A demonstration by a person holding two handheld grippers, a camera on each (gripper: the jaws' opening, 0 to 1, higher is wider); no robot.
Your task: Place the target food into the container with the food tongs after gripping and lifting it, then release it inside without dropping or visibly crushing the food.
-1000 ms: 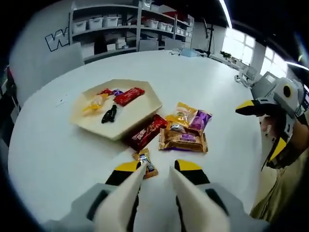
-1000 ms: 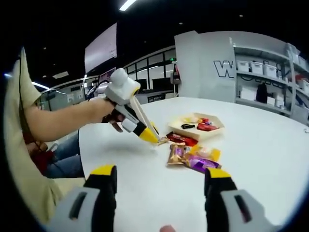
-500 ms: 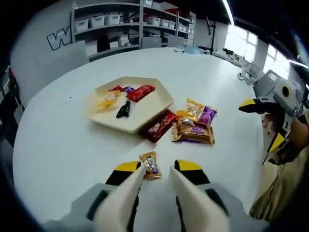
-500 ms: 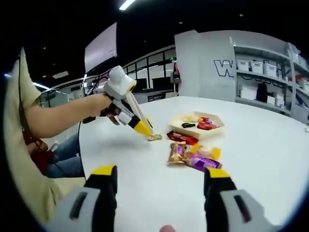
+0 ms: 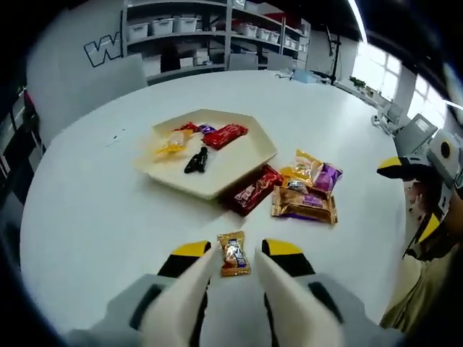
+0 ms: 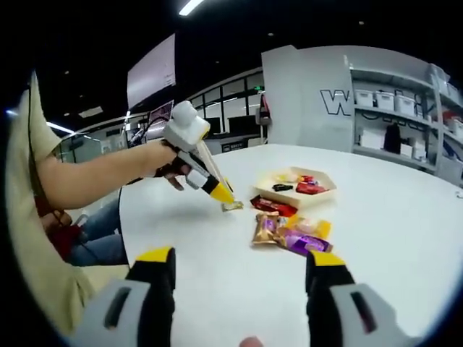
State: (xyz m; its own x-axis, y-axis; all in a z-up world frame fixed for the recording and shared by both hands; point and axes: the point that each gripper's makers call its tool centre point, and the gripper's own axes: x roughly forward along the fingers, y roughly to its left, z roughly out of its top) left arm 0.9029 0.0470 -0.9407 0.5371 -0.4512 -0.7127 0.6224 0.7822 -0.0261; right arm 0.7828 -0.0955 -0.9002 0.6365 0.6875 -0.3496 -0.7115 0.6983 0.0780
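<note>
Hovering left claw (image 5: 230,262), tongs parted round small candy (image 5: 233,254); long axis runs forward; tray (image 5: 255,155) ahead; right claw (image 6: 239,269) released.

Looks like a lab or open-plan workspace, not a home. Large round white table (image 5: 94,210) in the middle; far behind it, metal shelving (image 5: 195,32) loaded with white storage bins (image 6: 382,101), beside a grey partition wall with big outlined lettering (image 6: 336,97). Strip ceiling lights (image 6: 189,7), a hanging screen (image 6: 150,72), glass-walled rooms and office chairs (image 5: 416,130) farther off.
</note>
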